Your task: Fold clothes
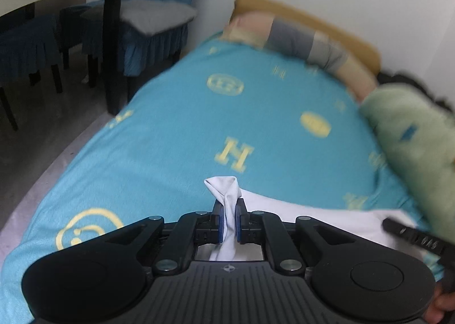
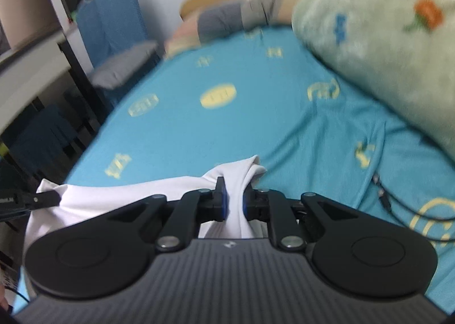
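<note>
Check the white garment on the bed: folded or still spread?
Spread, not folded. The white garment hangs stretched between the left gripper and right gripper, bunched only at each pinch; its lower part is hidden.

A plain white cotton garment point(image 1: 307, 213) lies at the near edge of a bed covered in a turquoise sheet with yellow motifs point(image 1: 176, 130). Its cloth is bunched into two upstanding, twisted peaks, one at each end, with slack fabric spread between them.

The blue bed sheet point(image 1: 176, 130) has a big yellow letter H point(image 1: 233, 155) on it. The other yellow marks on the sheet are too blurry to read.
</note>
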